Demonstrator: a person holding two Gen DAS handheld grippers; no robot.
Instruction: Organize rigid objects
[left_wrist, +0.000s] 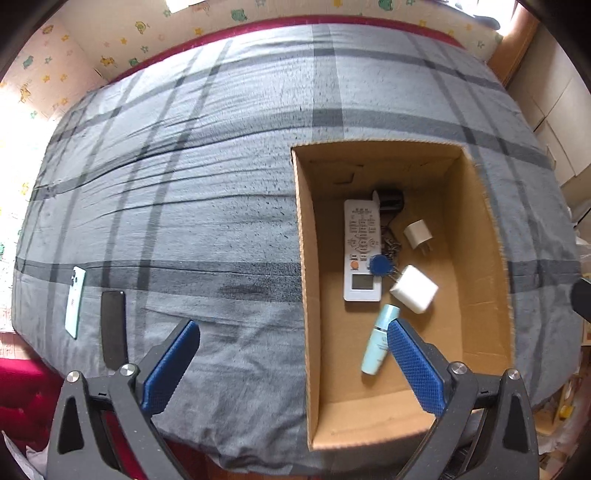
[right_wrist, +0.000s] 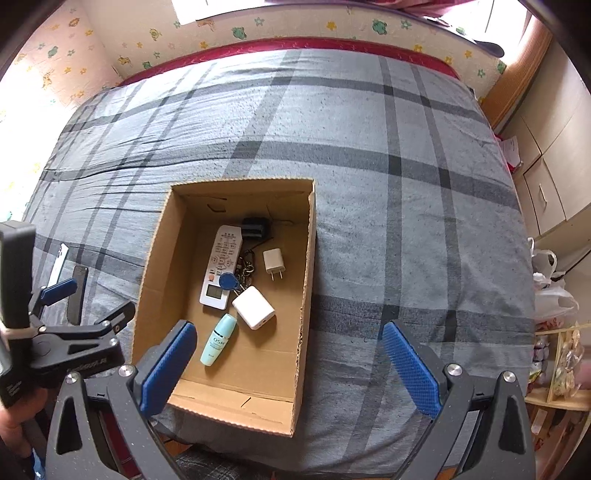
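Two phones left on the bedspread: black phone (left_wrist: 113, 328) just ahead and left of the left gripper (left_wrist: 291, 363), pale phone (left_wrist: 75, 301) one step further left. Both long axes roughly along the fingers, away from the wrist. Left gripper wide open, empty, clearly nearer. Right gripper (right_wrist: 286, 363) equally open, empty, hovering at the cardboard box (right_wrist: 147, 266), phones well off left.
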